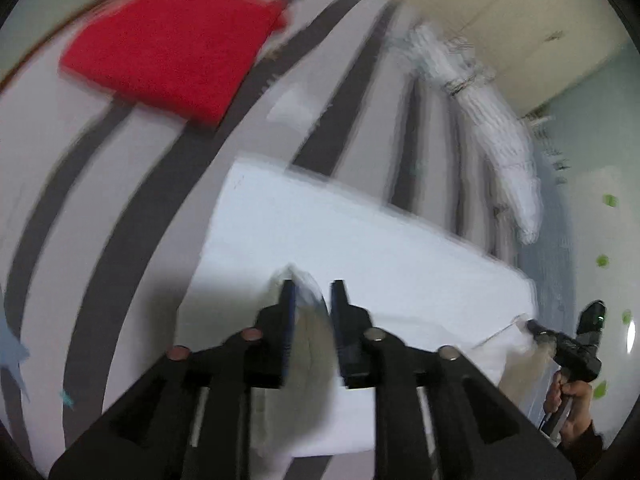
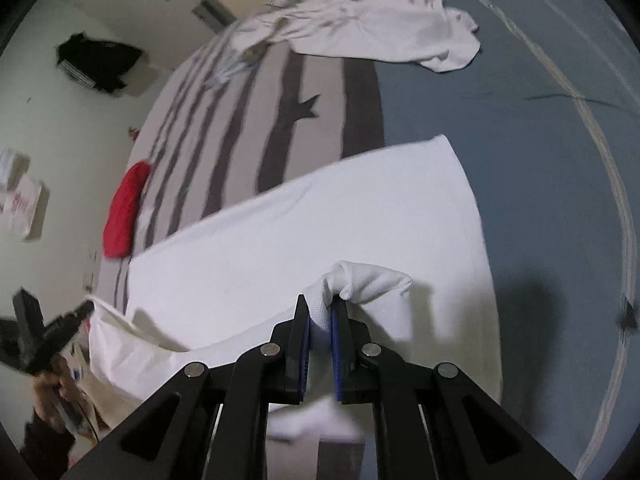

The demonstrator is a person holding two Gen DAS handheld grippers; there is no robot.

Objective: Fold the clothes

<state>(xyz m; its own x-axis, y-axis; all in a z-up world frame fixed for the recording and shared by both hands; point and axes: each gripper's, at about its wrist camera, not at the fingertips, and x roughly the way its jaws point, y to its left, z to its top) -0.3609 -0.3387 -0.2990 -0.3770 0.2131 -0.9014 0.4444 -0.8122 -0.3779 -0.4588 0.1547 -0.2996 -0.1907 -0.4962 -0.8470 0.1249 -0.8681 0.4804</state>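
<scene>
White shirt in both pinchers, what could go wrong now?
1. The right gripper holds only a small bunch of the white garment; it might slip out mid-fold.
2. The left gripper also pinches just an edge, so one side could drop and the fold come out crooked.
3. The cloth sags between the two grippers, so it may crease when it is laid down.

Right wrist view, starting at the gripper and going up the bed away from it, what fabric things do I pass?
White garment pinched in the right gripper → striped bedsheet → crumpled white clothing at the far end.
</scene>
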